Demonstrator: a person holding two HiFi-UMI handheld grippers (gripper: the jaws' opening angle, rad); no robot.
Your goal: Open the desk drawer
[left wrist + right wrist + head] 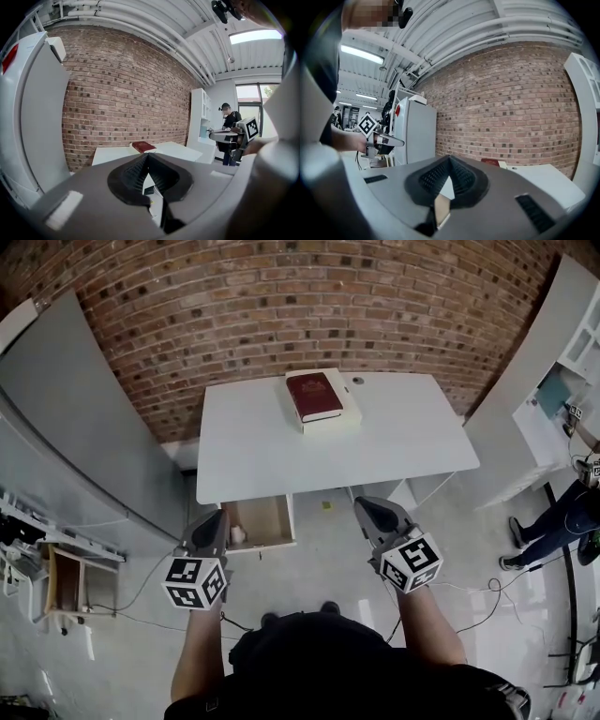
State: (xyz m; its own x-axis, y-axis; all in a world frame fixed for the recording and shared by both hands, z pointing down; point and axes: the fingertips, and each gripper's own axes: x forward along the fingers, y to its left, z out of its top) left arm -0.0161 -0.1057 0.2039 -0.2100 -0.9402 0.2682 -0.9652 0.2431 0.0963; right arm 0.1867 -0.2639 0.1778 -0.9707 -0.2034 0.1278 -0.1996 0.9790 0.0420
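Already open: desk drawer (pixel 265 521), job seemingly done | left gripper (pixel 216 517), right gripper (pixel 367 507): jaws closed on nothing, idle | red book (pixel 314 396) on white box (pixel 349 418).

The left gripper (pixel 214 518) hides the drawer's (pixel 269 519) near left corner. A pale thing (pixel 237 534) inside is too small to identify. The head view's right edge crops a bystander (pixel 553 526).

Red brick wall (pixel 309 306) is running across the back; pale glossy floor (pixel 328 554) is reflecting light; white shelving (pixel 562 381) is standing at right, grey cabinet (pixel 84 427) at left; ceiling strip light (pixel 358 54) is glowing.
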